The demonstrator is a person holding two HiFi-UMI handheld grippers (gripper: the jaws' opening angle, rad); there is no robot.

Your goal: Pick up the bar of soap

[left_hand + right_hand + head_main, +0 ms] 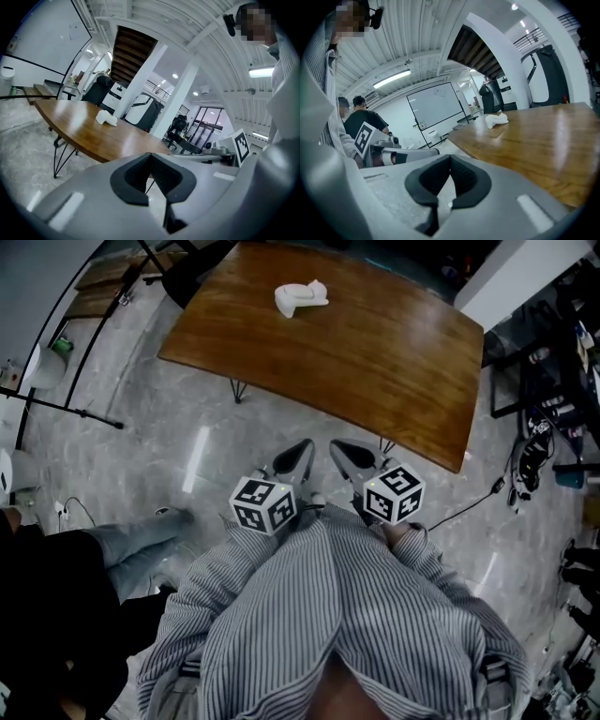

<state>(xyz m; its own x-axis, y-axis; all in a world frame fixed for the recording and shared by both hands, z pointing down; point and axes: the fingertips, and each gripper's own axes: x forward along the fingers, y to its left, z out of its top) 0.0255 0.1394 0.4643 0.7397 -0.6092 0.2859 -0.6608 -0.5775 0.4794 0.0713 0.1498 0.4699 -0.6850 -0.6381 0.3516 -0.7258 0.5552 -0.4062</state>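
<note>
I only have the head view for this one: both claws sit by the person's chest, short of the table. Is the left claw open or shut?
Observer: Shut. The left gripper view shows the left claw with its pads meeting and nothing between them.
Operator: And the right one?
Observer: In its own view the right claw is also shut and empty.
Operator: What is in the room past the soap?
Observer: The right gripper view shows a whiteboard on the wall, beyond the soap and the table.
</note>
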